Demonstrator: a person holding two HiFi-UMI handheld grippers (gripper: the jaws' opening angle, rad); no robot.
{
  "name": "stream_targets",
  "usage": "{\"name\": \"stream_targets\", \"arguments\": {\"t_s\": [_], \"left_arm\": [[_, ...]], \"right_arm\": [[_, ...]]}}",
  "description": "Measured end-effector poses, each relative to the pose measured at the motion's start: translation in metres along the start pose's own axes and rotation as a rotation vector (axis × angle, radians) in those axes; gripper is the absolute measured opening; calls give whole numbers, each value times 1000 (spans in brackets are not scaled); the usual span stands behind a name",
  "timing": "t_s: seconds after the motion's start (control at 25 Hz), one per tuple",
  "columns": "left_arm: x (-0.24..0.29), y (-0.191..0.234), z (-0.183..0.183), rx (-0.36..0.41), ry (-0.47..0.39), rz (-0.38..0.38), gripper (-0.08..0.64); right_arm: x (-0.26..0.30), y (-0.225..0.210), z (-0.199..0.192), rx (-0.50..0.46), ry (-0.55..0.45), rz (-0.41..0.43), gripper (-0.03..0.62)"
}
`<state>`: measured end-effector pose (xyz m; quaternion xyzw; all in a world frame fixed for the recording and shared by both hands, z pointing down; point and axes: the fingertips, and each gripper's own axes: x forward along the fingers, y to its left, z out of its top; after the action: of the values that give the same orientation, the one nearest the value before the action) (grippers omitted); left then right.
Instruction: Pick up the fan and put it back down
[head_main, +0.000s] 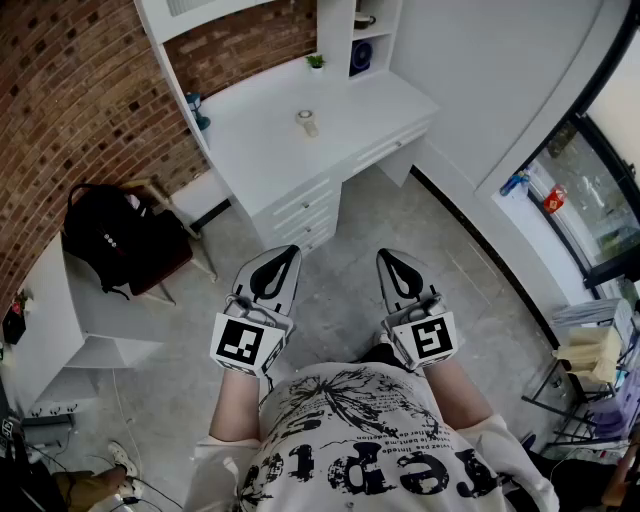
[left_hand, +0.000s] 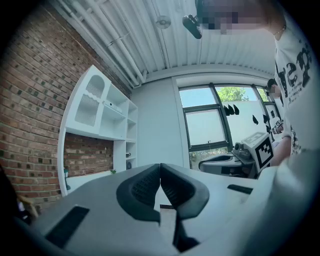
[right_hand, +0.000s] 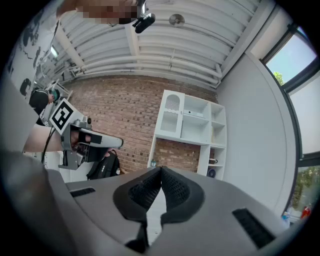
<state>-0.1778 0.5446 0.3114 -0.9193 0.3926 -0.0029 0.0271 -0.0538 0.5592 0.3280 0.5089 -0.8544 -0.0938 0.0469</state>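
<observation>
left gripper (head_main: 287, 252) jaws together, holding nothing | right gripper (head_main: 386, 256) likewise | fan (head_main: 307, 122), seemingly the small round thing on the surface (head_main: 260, 140), upper centre of head view, well apart | risk: reaching with jaws unopened would knock it over

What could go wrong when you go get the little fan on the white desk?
The left gripper and right gripper are both shut, so they might knock the fan over unless they open first. It looks small and far off on the desk, so aiming may be hard. The backpack sits close to the way there.
</observation>
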Motion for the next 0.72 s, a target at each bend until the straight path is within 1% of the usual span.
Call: {"name": "stream_targets", "arguments": {"t_s": [0.08,0.16,0.28,0.36,0.48,0.6,0.68,0.72], "left_arm": [[6,1,-3,-2,1,1,14],[9,4,-4,-4,3,2,15],[9,12,-4,-10,4,5,14],[10,16,-5,-13,4,10,14],[13,21,-10,-26,8,15,15],[14,25,-14,-41,11,11,15],[16,27,-14,-61,-6,-1,15],[19,27,-14,-73,-20,-5,49]], "right_arm": [[4,-6,-2,10,-21,-10,14],[7,-7,-5,10,-13,-13,13],[10,-8,-11,6,60,-29,13],[14,-9,-14,8,80,-34,14],[18,-9,-17,6,71,-26,14],[24,-12,-19,29,55,-36,14],[28,-14,-23,42,56,-32,15],[30,-17,-25,43,58,-30,15]]}}
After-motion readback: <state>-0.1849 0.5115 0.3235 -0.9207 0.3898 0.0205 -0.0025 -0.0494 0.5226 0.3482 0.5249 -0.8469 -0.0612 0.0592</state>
